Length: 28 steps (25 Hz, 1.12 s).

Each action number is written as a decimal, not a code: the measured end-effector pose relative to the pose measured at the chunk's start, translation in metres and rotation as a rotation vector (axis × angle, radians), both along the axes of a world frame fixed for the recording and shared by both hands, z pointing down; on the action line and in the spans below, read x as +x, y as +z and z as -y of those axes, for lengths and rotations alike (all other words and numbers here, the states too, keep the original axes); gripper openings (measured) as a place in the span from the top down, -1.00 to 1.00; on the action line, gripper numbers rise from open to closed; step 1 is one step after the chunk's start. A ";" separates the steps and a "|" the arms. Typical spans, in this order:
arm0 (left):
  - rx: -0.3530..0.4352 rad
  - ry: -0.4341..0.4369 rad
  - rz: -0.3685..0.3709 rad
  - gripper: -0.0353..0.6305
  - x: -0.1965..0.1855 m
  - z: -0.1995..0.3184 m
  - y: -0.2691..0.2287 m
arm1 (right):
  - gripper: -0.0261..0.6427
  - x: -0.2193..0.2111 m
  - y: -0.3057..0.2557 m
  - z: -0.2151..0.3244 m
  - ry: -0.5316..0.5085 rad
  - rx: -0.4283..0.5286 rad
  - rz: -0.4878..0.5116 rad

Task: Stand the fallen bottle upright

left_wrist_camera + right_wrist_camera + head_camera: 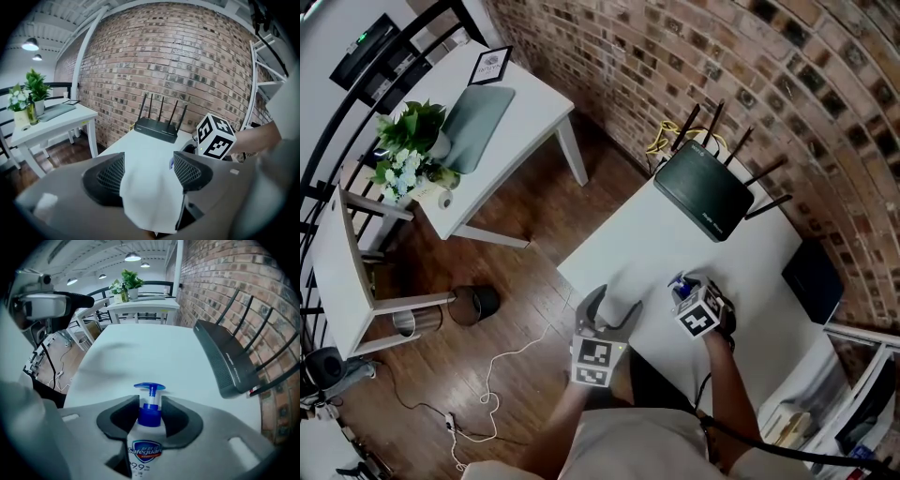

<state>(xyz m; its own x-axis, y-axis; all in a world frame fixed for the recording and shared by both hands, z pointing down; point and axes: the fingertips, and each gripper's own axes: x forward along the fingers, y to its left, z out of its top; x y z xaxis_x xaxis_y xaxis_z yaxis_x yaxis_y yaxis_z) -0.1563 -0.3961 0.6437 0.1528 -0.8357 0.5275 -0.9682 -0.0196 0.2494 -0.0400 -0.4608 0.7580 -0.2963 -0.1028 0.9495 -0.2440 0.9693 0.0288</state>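
Right gripper (150, 409) had its jaws clamped on the blue pump neck of the Safeguard soap bottle (144, 451), which lay on its side near the white table's (140, 352) front edge, well apart from the router (229, 362) at the far edge. By my judgement the grasp was made, and lifting and tipping the bottle upright was all left to do. Left gripper (149, 171) hung open and empty over the front edge just beside it.

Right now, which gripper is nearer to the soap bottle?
Right. The right gripper is shut on the soap bottle at its blue neck. The left gripper hangs open to one side over the white table, clear of the bottle.
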 end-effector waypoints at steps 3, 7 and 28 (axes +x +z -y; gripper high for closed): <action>0.011 0.010 -0.005 -0.16 0.001 0.001 -0.002 | 0.52 0.002 -0.011 0.004 0.042 0.034 0.027; 0.029 0.027 -0.010 -0.16 0.003 0.004 -0.011 | 0.52 0.008 -0.037 0.012 0.136 0.084 0.091; 0.139 0.366 -0.033 -0.14 0.095 0.007 -0.057 | 0.52 0.128 -0.125 -0.008 0.897 0.524 0.386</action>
